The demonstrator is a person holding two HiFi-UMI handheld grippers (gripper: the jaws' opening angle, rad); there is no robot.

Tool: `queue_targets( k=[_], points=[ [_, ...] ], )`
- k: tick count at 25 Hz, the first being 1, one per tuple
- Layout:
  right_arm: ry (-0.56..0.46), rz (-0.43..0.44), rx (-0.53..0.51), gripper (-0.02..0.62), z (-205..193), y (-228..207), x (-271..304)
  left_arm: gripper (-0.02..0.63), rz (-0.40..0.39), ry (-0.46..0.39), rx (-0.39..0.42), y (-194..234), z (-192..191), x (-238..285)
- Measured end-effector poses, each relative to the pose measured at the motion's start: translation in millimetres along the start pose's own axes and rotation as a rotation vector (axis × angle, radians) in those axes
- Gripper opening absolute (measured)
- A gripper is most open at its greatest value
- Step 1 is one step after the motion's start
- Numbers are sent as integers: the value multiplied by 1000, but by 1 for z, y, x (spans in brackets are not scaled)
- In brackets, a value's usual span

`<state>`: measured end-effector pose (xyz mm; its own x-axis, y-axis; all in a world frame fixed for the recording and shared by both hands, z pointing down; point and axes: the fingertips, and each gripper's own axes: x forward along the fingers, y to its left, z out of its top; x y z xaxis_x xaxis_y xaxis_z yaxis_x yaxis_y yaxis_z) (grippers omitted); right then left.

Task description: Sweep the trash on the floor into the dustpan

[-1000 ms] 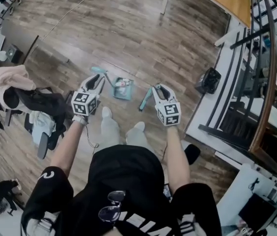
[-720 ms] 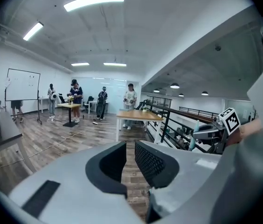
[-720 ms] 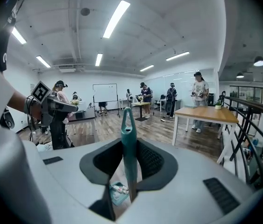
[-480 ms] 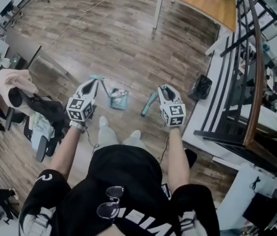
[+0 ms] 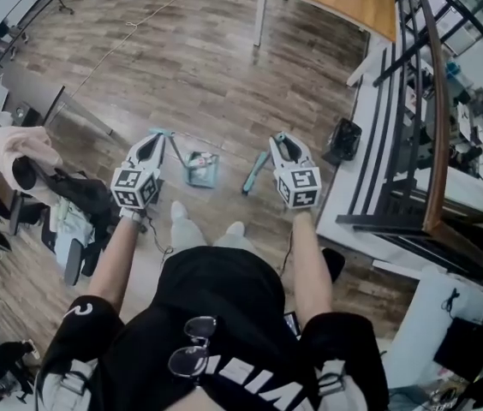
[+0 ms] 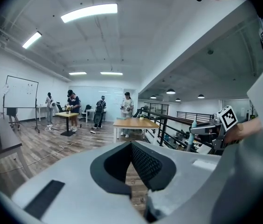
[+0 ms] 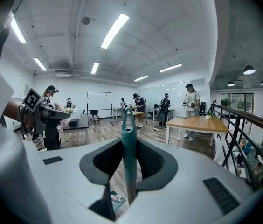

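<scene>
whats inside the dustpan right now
The teal dustpan on the floor holds a small heap of pale trash, too small to identify piece by piece. Whatever lies under that heap is covered.

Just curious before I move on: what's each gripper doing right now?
Left gripper: closed, nothing seen between its jaws.
Right gripper: closed on the teal broom handle.

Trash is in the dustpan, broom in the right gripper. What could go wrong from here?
1. The left gripper is shut with nothing seen between its jaws, though the dustpan handle ends beside it: the grab may have missed.
2. The right gripper pinches the broom by its thin handle; its hanging end might swing and knock the trash out.
</scene>
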<state>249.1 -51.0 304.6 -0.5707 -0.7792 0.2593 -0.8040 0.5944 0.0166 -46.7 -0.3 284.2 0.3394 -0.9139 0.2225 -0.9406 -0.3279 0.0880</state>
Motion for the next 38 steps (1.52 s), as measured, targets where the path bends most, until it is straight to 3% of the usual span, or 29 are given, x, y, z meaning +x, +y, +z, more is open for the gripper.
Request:
queue_targets(
  k=[38],
  points=[
    [62, 45, -7, 83, -37, 24, -5, -1, 40, 50, -14, 12, -29, -3]
  ],
)
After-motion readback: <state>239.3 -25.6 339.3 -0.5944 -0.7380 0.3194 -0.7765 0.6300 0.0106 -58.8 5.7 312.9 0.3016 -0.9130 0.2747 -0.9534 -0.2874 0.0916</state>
